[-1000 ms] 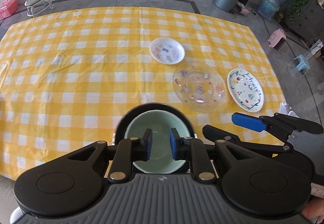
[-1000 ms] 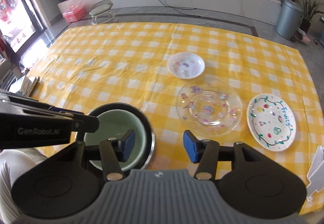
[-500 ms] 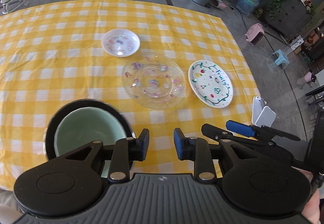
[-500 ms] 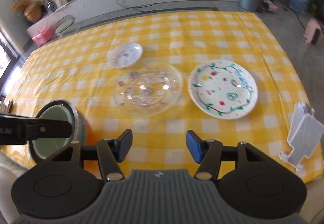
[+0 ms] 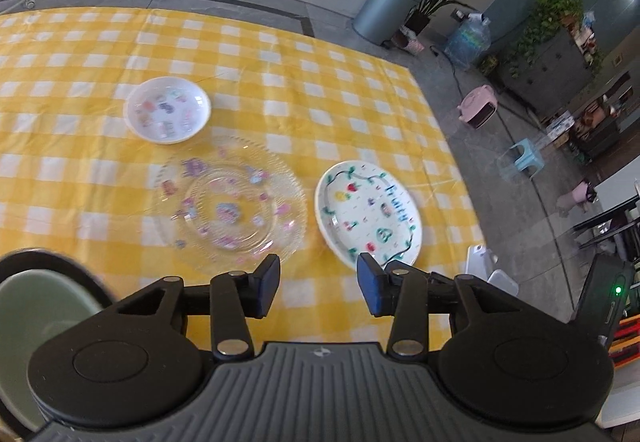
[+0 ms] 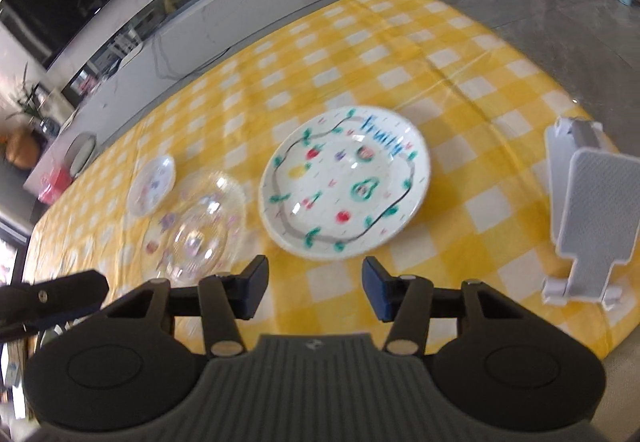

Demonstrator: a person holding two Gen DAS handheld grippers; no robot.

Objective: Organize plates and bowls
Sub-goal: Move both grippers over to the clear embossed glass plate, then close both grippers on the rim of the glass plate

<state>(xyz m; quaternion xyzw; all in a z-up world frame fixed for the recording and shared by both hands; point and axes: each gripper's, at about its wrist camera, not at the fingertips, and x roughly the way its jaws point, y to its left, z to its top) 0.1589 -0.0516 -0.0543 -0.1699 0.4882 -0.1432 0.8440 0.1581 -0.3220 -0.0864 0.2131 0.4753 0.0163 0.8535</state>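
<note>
Small white dish with pastel motifs, flat and upright on the yellow-checked worktop; just in front of it, clear glass plate dotted with coloured stickers. Beside that, apart, white plate painted with fruit, a vine border and blue lettering. At near left edge, pale green bowl nested in a black bowl.

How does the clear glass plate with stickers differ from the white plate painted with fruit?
The clear glass plate is see-through, so the yellow check shows through it; the white fruit plate is opaque. The glass plate looks wider with a ribbed rim; the white plate's is smooth. Both lie flat, empty, side by side.
</note>
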